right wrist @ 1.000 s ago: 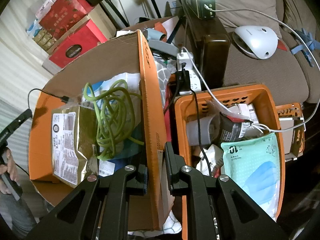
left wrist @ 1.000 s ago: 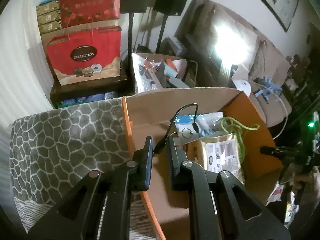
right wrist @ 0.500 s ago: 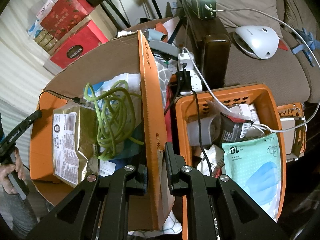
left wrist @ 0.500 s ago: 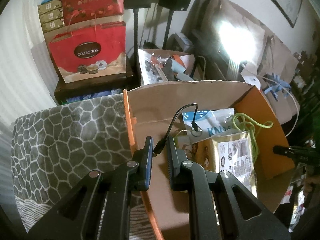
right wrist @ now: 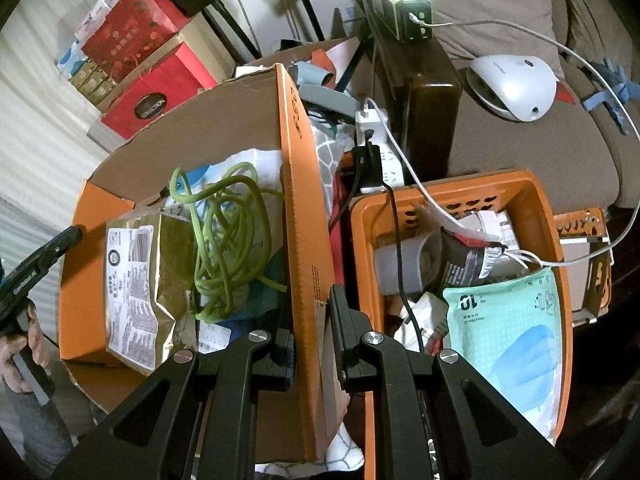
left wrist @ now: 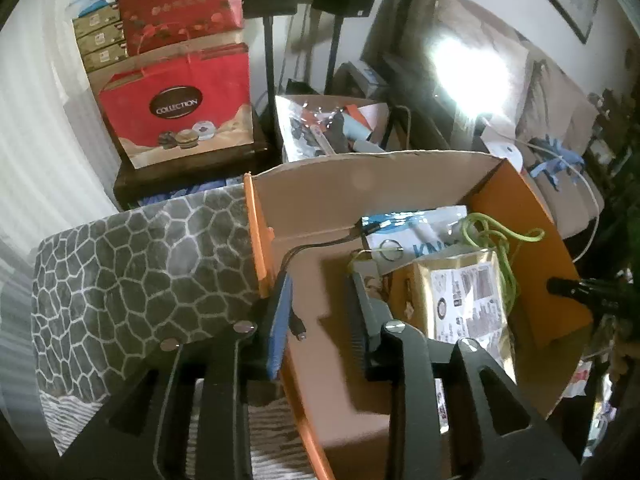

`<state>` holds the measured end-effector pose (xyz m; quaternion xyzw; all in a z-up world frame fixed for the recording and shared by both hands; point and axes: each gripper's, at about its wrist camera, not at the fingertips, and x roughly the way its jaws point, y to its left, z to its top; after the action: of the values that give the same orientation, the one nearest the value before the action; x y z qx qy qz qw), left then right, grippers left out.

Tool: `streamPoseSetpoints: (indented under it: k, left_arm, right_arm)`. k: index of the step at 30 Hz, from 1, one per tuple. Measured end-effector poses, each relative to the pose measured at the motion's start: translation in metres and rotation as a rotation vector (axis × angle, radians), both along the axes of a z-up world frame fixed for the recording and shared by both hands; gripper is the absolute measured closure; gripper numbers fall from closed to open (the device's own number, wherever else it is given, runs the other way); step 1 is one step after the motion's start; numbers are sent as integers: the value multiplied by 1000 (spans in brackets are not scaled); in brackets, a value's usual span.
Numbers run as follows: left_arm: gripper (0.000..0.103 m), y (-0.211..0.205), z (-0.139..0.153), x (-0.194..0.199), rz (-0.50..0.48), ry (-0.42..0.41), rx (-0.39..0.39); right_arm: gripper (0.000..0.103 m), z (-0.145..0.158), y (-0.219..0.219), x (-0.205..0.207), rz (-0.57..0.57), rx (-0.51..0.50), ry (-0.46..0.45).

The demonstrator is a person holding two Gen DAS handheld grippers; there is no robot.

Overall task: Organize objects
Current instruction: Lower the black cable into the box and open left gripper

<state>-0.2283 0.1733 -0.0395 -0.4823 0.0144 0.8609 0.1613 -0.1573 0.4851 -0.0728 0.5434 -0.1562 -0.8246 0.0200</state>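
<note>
Left wrist view: left gripper (left wrist: pixel 320 312) jaws are opening, pads apart, nothing pressed between them; a thin black cable (left wrist: pixel 320 242) runs past the left pad, its plug end (left wrist: pixel 298 326) hanging loose in the gap over the box floor. Below sits the cardboard box (left wrist: pixel 360 184), plain brown inside, orange outside, flaps up. In it: one gold foil pouch (left wrist: pixel 466 300) with a white printed label, one tangled lime-green cord (left wrist: pixel 504 240), one white-and-blue plastic bag (left wrist: pixel 412 232). Beside the box on the left is grey fabric (left wrist: pixel 132 272) with a white cracked-stone pattern. Further back, two red gift bags, the nearer (left wrist: pixel 180 108) reading COLLECTION. Right wrist view: right gripper (right wrist: pixel 312 328) is clamped on the box's orange side wall (right wrist: pixel 304 220), one pad on each face. Same pouch (right wrist: pixel 136 284) and green cord (right wrist: pixel 224 240) lie inside the box. Just right of that wall is an orange plastic basket (right wrist: pixel 548 216) with perforated sides, holding a mint-green mask pack (right wrist: pixel 504 328) marked 10, a dark can-like item and white wrappers; one black (right wrist: pixel 396 248) and one white cable (right wrist: pixel 460 216) drop into it. Behind it, a white rounded device (right wrist: pixel 516 84) on brown upholstery. At the far left edge, a hand (right wrist: pixel 24 344) grips the other tool.
</note>
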Motion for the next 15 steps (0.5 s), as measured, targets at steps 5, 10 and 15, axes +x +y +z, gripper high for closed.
streamPoseSetpoints:
  k: [5,10,15]
  left_arm:
    - [61,-1,10,7,-10,15,13]
    - [28,-4,24,16,5,87,-9]
    - [21,-11,28,20,7,80,14]
  right_arm:
    - [89,-1,0,0,-1,0,3]
    - [89,0,2,1,-6,0,11]
    - [89,0,3,1,-12,5,17]
